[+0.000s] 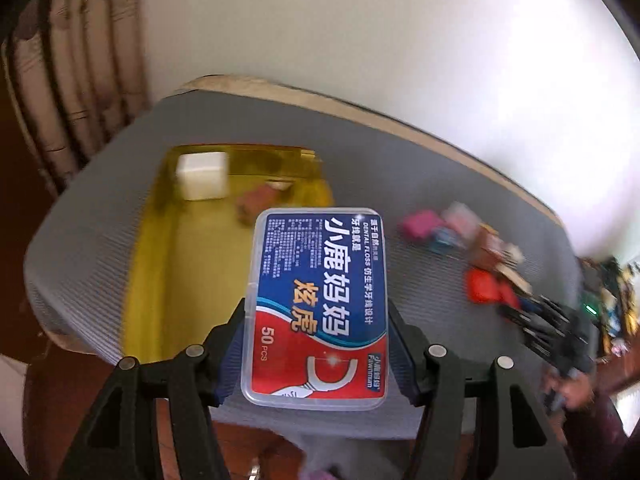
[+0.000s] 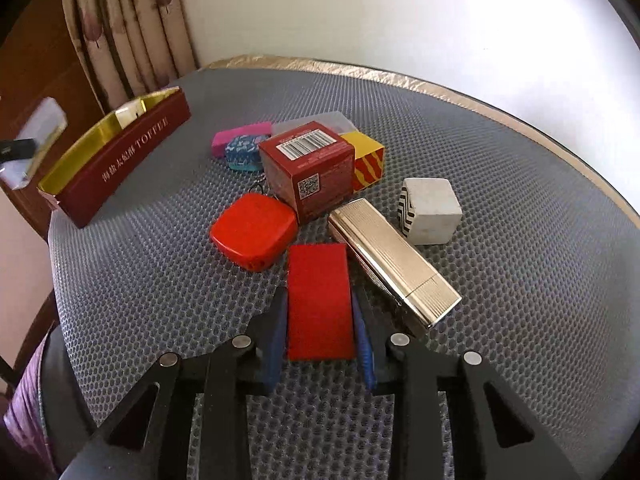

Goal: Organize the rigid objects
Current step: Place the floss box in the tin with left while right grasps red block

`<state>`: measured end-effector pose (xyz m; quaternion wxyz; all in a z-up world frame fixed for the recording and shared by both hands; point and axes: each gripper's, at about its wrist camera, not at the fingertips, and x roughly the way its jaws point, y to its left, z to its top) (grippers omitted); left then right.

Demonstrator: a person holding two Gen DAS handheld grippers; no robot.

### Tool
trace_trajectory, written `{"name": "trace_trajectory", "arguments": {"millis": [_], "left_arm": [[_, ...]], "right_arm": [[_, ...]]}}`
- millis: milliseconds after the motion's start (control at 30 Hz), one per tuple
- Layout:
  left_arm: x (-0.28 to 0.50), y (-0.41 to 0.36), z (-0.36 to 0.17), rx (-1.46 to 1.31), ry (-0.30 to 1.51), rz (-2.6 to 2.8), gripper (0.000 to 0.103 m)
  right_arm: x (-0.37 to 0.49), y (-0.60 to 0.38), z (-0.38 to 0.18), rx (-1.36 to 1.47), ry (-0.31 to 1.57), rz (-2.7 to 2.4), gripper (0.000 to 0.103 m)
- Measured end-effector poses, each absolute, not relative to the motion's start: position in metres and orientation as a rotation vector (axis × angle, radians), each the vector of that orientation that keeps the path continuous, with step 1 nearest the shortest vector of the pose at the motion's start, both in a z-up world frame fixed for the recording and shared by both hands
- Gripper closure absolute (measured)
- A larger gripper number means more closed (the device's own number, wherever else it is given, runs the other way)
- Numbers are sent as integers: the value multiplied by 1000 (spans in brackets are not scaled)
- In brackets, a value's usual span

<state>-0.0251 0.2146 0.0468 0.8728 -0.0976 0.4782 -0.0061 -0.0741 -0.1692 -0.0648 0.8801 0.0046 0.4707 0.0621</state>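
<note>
While the left gripper [image 1: 318, 344] clamps a clear plastic floss box [image 1: 318, 308] by its two long sides and holds it up off the grey honeycomb mat [image 2: 500, 280] that covers the bench, the box's printed face looks straight into the left wrist camera. Its label is blue above and red below, with large white characters, the words "DENTAL FLOSS", "50 PCS" and a drawing of a white floss pick; the corners are rounded and the rim is transparent. Beyond the box, blurred, lies a long open tin [image 1: 168, 264] with a gold inside, and in it a white block [image 1: 202, 176] at the far end.

From the right wrist camera that tin shows dark red outside with "TOFFEE" in pale letters, standing at the mat's left edge. Here the right gripper [image 2: 320, 316] has its blue pads drawn in close against the long sides of a flat, plain red block [image 2: 320, 300] lying on the mat. Just beside the block on the right lies a ribbed gold-coloured case [image 2: 394, 264]; just beyond it on the left sits a rounded red case [image 2: 254, 230]. Behind these stands a red carton [image 2: 310, 168] with a barcode and a QR code, a yellow box with red stripes [image 2: 366, 160], a pink piece [image 2: 240, 140] and a blue patterned piece [image 2: 242, 154]. A white cube with black zigzags [image 2: 428, 210] sits apart on the right.
</note>
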Motion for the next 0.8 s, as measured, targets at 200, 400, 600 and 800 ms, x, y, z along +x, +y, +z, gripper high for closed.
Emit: {"name": "trace_trajectory", "arguments": {"millis": [200, 400, 600, 800], "left_arm": [[22, 259, 15, -131, 1048, 128, 40], [49, 271, -9, -93, 1087, 178, 40], [58, 270, -19, -22, 1095, 217, 40], [64, 267, -26, 35, 1126, 238, 40]], "right_arm": [[-77, -170, -63, 9, 974, 127, 74], [-78, -169, -63, 20, 973, 131, 74], [-79, -175, -61, 36, 972, 136, 74], [-79, -177, -59, 47, 972, 140, 74]]}}
